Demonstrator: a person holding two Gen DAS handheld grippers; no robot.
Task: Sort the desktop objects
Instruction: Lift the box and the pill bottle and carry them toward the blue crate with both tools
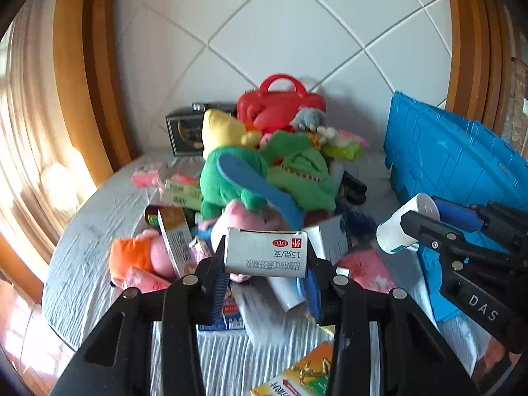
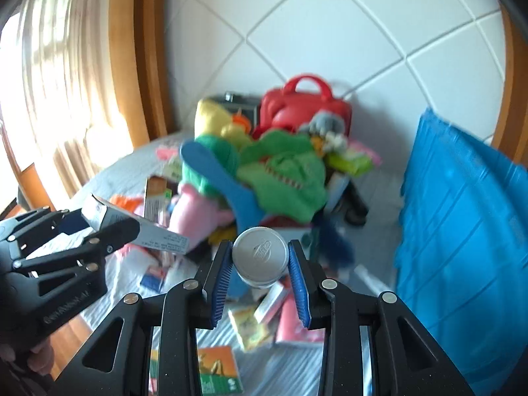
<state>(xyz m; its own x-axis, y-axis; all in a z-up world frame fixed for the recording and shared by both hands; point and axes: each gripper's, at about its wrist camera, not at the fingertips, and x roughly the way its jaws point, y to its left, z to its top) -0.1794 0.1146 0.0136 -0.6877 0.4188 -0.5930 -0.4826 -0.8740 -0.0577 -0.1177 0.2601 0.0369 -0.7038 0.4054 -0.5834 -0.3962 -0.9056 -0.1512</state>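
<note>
My left gripper (image 1: 265, 259) is shut on a grey-white medicine box (image 1: 266, 256) and holds it above the table; it also shows in the right wrist view (image 2: 99, 227), where the box (image 2: 145, 231) juts out. My right gripper (image 2: 260, 260) is shut on a white round jar with a silver lid (image 2: 259, 254); in the left wrist view the gripper (image 1: 425, 227) holds the jar (image 1: 404, 222) beside the blue crate (image 1: 462, 165). A pile of plush toys (image 1: 264, 171), boxes and packets lies ahead on the table.
A red plastic case (image 1: 280, 105) and a dark box (image 1: 184, 132) stand at the back by the tiled wall. A blue brush (image 1: 257, 184) lies on the green plush. Loose packets (image 1: 303, 373) lie near the front. Grey cloth (image 1: 92, 231) covers the table.
</note>
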